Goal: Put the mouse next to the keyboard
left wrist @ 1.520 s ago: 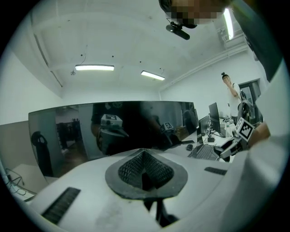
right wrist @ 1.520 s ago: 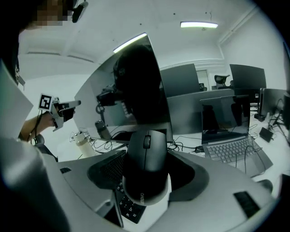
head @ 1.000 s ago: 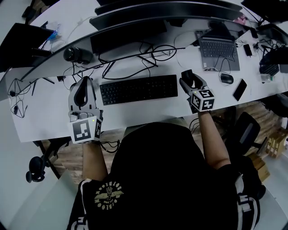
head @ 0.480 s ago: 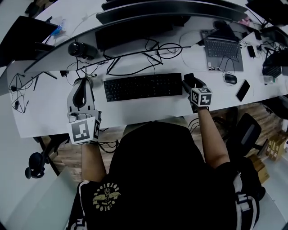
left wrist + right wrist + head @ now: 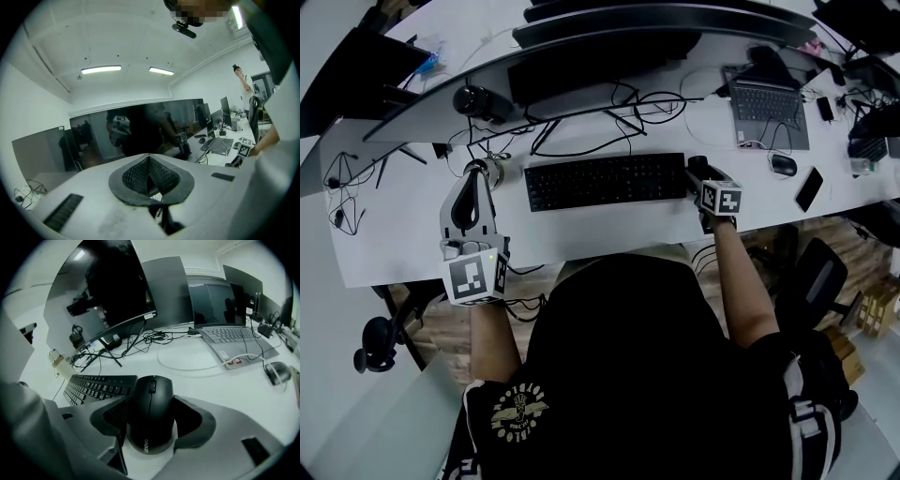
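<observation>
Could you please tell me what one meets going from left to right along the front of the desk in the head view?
The left gripper → keyboard → right gripper holding the mouse → second mouse → phone.

mouse: flanks hidden between right hand-held gripper jaws | head view: mouse mostly covered

White curved desk.

- Black keyboard lies flat on it, between the left gripper and the right gripper, much nearer the right one.
- Black mouse sits between the right gripper's pads, just beside the keyboard's end. Contact with the desktop is unclear.
- Ahead of both grippers: tangled black cables.
- Ahead and to the right of the right gripper: open laptop, second mouse, dark phone.
</observation>
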The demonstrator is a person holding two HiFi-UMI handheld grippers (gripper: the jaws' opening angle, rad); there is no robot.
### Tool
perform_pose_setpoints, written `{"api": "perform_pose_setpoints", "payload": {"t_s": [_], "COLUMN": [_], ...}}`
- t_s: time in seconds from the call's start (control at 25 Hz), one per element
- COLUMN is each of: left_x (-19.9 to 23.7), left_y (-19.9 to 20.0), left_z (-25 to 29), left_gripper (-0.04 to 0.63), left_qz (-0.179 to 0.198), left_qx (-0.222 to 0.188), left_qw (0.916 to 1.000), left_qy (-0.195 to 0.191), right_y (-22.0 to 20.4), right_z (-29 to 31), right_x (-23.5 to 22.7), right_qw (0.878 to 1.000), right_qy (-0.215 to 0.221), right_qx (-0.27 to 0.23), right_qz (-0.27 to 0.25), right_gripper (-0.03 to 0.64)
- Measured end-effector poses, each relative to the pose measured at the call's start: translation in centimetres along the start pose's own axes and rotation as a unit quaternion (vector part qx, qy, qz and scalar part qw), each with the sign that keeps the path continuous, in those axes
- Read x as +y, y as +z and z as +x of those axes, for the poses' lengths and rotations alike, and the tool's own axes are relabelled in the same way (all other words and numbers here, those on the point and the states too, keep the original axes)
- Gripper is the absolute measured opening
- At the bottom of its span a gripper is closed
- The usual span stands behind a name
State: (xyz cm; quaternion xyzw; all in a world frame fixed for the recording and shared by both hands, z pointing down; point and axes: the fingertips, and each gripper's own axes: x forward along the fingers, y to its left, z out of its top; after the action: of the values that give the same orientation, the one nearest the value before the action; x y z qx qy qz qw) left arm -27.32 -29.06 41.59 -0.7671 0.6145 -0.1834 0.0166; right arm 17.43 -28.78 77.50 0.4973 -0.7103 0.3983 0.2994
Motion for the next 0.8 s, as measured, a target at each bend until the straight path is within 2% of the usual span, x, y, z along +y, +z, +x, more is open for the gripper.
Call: {"api": "perform_pose_setpoints", "payload": {"t_s": [0.12, 0.32, 0.44, 0.56, 0.68, 0.8], "left_x": [0.1, 0.4, 0.8, 1.0, 1.2, 1.3], "left_y": [0.1, 1.1, 1.5, 1.9, 2.4, 2.9], "left_z": [-0.3, -0.8, -1.1, -1.4, -2.0, -2.4], "left_gripper": [0.002, 0.002, 0.002, 0.002, 0.002, 0.002], "left_qz": [-0.002, -0.003, -0.007, -0.012, -0.028, -0.035], "left_qx": [-0.009, -0.028, -0.04, -0.053, -0.07, -0.084], "left_qw": [1.0, 0.9996, 0.9992, 0.9985, 0.9972, 0.9958], "left_qy": [-0.002, -0.005, -0.006, -0.007, 0.004, 0.007], "right_y": [-0.4, -0.1, 1.8, 5.3, 8.8, 11.4], "right_z": [0.2, -0.8, -2.9, -6.4, -10.4, -13.9], "right_x": [-0.2, -0.1, 0.3, 2.1, 4.7, 6.5], "right_qw": [0.999, 1.0, 0.998, 0.993, 0.979, 0.963], "right_qy": [0.014, 0.004, 0.001, 0.013, 0.025, 0.013], "right_qx": [-0.006, -0.019, -0.054, -0.12, -0.199, -0.262], "right_qz": [0.029, 0.003, 0.006, -0.009, -0.042, -0.063], "right_gripper": [0.295, 0.305, 0.305, 0.297, 0.205, 0.077]}}
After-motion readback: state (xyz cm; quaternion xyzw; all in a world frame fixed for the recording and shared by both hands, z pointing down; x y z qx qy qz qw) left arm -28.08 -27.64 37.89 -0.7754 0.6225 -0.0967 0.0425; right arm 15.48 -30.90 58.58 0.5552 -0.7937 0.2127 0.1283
